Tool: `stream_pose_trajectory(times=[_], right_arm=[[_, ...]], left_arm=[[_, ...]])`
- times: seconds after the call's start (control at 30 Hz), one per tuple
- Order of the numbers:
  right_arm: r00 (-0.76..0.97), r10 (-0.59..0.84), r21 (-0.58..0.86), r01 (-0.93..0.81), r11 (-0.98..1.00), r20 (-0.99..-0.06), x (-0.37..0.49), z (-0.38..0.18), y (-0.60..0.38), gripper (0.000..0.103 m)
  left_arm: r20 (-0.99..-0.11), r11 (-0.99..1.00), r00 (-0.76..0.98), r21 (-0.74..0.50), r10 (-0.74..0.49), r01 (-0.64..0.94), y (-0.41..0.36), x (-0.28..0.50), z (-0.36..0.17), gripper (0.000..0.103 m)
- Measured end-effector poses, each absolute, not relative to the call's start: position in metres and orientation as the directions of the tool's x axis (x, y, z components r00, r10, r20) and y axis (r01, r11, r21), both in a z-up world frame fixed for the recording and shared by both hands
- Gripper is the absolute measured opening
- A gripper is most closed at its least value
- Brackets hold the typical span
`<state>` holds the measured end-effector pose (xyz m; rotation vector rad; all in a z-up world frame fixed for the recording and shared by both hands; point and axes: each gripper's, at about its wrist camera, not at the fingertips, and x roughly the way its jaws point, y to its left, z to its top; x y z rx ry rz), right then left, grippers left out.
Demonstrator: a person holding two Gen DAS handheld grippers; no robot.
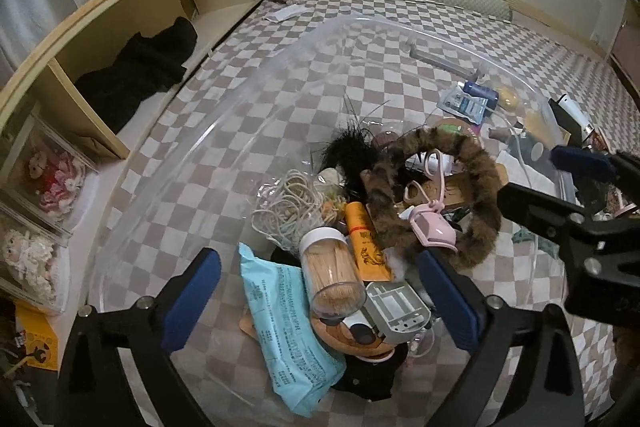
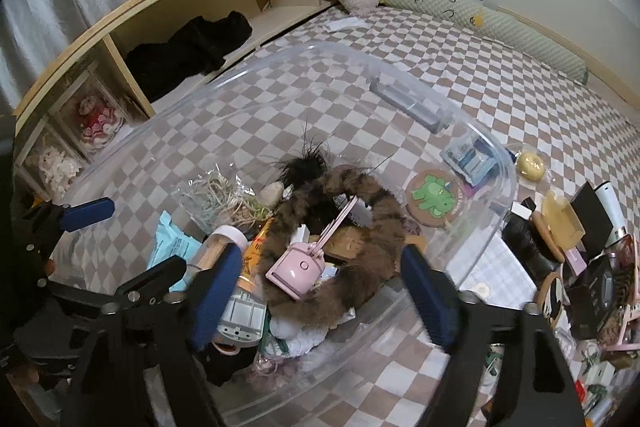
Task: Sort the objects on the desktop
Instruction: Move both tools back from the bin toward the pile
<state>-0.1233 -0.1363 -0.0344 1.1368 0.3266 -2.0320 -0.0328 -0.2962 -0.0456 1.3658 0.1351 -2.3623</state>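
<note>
- Left wrist view: the left gripper (image 1: 320, 301) hangs over a clear plastic bin (image 1: 224, 131) on a checkered bedspread (image 1: 256, 39), jaws spread wide with nothing between the blue pads.
- Directly under the gap lie a toothpick jar (image 1: 330, 267) on its side, a light-blue wipes pack (image 1: 284, 327) and a grey-white plastic device (image 1: 396, 303).
- Beyond them a brown furry ring (image 1: 472, 195) drapes over the pile, a pink handheld fan (image 1: 430, 223) resting on it; an orange tube (image 1: 366, 241), tangled cord (image 1: 288, 203) and a black feathery tuft (image 1: 348, 151) crowd beside it.
- The right gripper (image 1: 580, 163) shows at the right edge, its jaws parted and empty.
- Right wrist view: the right gripper (image 2: 324, 291) hovers above the same bin (image 2: 496, 163), jaws wide apart, holding nothing; the fan (image 2: 298, 273) and furry ring (image 2: 376, 227) sit just ahead of the pads.
- Outside the bin's right wall lie a green dinosaur coaster (image 2: 432, 195), a yellow round object (image 2: 530, 165) and a heap of dark boxes (image 2: 592, 215).
- A wooden shelf (image 2: 192, 15) with dark cloth (image 2: 188, 51) runs along the left.
</note>
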Motion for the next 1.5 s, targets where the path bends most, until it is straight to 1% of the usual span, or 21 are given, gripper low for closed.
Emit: stream_pose_trajectory(times=[0.17,0.27,0.33,0.47,0.6,0.73,1.0,1.1,1.27,1.4,1.5], right_arm=[[-0.332,-0.499,0.129,0.717,-0.685,-0.8,-0.123,-0.031,-0.13,0.087],[-0.352,-0.491,0.109,0.716,-0.69,-0.797,-0.122,-0.029,-0.127,0.101],[-0.36,-0.496,0.107,0.716,-0.689,-0.79,-0.121,-0.025,-0.124,0.102],[-0.375,-0.515,0.118,0.711,-0.693,-0.771,-0.119,-0.014,-0.114,0.103],[-0.421,-0.526,0.119,0.686,-0.718,-0.739,-0.117,-0.003,-0.098,0.103],[-0.456,-0.545,0.139,0.664,-0.735,-0.703,-0.117,0.009,-0.081,0.103],[-0.519,-0.553,0.167,0.613,-0.772,-0.651,-0.115,0.025,-0.035,0.103],[-0.541,-0.547,0.163,0.6,-0.783,-0.639,-0.113,0.027,-0.017,0.103],[-0.607,-0.533,0.163,0.556,-0.815,-0.59,-0.104,0.031,0.029,0.103],[-0.648,-0.498,0.135,0.526,-0.84,-0.576,-0.102,0.033,0.058,0.103],[-0.678,-0.465,0.115,0.494,-0.862,-0.569,-0.103,0.03,0.081,0.103]], left_arm=[[-0.834,-0.911,-0.446,0.147,-0.324,0.386,-0.292,-0.028,-0.034,0.101],[-0.808,-0.904,-0.461,0.194,-0.367,0.38,-0.286,-0.025,-0.025,0.101],[-0.79,-0.899,-0.473,0.216,-0.39,0.38,-0.281,-0.024,-0.019,0.101],[-0.768,-0.886,-0.488,0.219,-0.416,0.41,-0.277,-0.021,-0.011,0.101],[-0.758,-0.891,-0.514,0.193,-0.402,0.412,-0.269,-0.02,-0.004,0.101],[-0.726,-0.892,-0.553,0.188,-0.408,0.411,-0.259,-0.017,0.005,0.101],[-0.664,-0.924,-0.66,0.13,-0.351,0.361,-0.229,-0.013,0.025,0.101],[-0.657,-0.937,-0.685,0.097,-0.313,0.335,-0.215,-0.016,0.028,0.101],[-0.639,-0.954,-0.729,0.023,-0.245,0.3,-0.192,-0.025,0.033,0.101],[-0.623,-0.966,-0.759,-0.023,-0.189,0.259,-0.171,-0.032,0.036,0.101],[-0.632,-0.975,-0.762,-0.044,-0.141,0.217,-0.153,-0.042,0.034,0.101]])
